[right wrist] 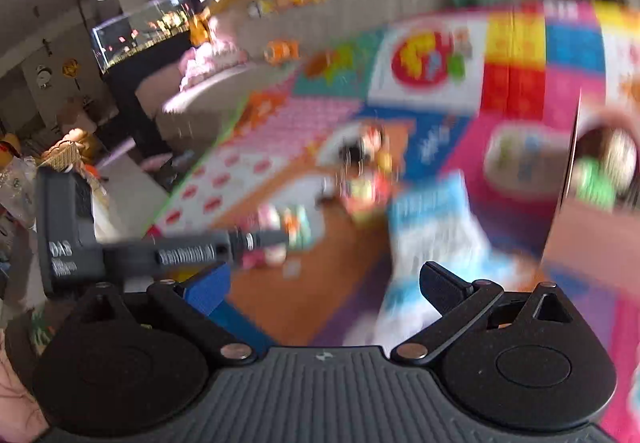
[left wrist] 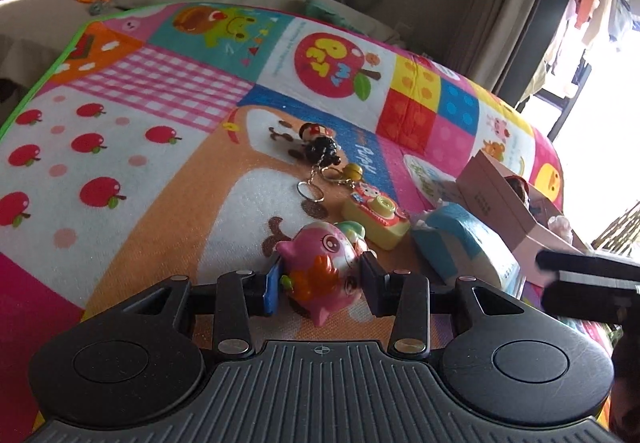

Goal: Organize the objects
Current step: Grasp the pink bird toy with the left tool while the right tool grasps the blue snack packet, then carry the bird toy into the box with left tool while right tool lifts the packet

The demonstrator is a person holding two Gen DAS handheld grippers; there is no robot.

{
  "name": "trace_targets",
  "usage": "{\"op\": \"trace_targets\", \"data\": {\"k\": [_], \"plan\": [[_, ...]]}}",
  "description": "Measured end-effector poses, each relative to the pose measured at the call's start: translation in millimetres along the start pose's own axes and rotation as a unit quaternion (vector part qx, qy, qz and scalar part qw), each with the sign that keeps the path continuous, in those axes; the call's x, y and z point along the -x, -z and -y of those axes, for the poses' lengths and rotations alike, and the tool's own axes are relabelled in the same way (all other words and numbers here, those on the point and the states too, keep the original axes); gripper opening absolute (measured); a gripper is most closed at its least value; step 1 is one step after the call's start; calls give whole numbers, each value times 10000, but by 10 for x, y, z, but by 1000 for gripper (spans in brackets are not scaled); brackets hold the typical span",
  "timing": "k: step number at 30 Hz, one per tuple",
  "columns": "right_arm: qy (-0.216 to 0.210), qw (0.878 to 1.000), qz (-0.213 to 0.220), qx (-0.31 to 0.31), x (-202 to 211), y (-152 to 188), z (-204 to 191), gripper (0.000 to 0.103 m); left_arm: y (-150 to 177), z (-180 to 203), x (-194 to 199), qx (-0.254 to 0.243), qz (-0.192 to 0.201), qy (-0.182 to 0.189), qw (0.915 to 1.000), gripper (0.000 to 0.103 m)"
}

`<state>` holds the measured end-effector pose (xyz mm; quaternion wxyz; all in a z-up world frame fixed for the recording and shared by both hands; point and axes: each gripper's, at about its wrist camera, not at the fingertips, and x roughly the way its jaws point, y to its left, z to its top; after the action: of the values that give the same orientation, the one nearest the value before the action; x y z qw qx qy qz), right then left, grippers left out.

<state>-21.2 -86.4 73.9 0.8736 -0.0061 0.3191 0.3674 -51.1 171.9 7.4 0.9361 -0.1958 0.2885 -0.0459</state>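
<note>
The left gripper [left wrist: 320, 279] is clamped on the pink fish toy [left wrist: 320, 263] near the play mat's [left wrist: 160, 171] near edge – mid-pickup, I judge – next carrying it to the pink box [left wrist: 516, 211], while the right gripper [right wrist: 324, 283] stands apart, empty.

Mat's left half [left wrist: 120, 147] lies open; the pink box [left wrist: 504, 199], seemingly with the blue pack [left wrist: 460, 239] alongside, crowds the right.
</note>
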Motion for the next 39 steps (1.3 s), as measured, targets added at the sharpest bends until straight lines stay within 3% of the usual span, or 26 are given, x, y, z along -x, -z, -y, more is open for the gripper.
{"op": "trace_targets", "data": {"k": [5, 10, 12, 14, 15, 20, 24, 29, 33, 36, 39], "plan": [[1164, 9915, 135, 561, -173, -164, -34, 101, 13, -7, -4, 31, 16, 21, 10000, 44], [1446, 9882, -122, 486, -557, -200, 172, 96, 22, -18, -1, 81, 16, 52, 10000, 44], [1455, 9888, -267, 219, -612, -175, 275, 86, 20, -18, -2, 71, 13, 47, 10000, 44], [1344, 9895, -525, 24, -653, -132, 316, 61, 15, -19, -5, 56, 5, 40, 10000, 44], [1362, 9890, -578, 49, -637, -100, 302, 56, 12, -16, -6, 46, 1, 34, 10000, 44], [1340, 9890, -629, 67, -262, 122, 284, 53, 9, 46, -10, -145, -74, 1, 9999, 43], [1713, 9834, -599, 53, 184, 343, 352, 53, 56, 212, -20, -321, -345, 292, 9985, 43], [2153, 9752, -343, -389, 737, 551, 546, 53, 124, 748, -68, -1030, -794, 948, 9870, 43], [2405, 9677, 55, -750, 1141, 671, 676, 53, 189, 1317, -87, -1738, -1079, 1617, 9654, 43], [2545, 9613, 520, -913, 1468, 759, 751, 53, 149, 1736, -125, -2160, -972, 1799, 9547, 43], [2720, 9524, 967, -984, 1721, 832, 823, 53, -31, 2129, -257, -2348, -585, 1844, 9526, 43]]}}
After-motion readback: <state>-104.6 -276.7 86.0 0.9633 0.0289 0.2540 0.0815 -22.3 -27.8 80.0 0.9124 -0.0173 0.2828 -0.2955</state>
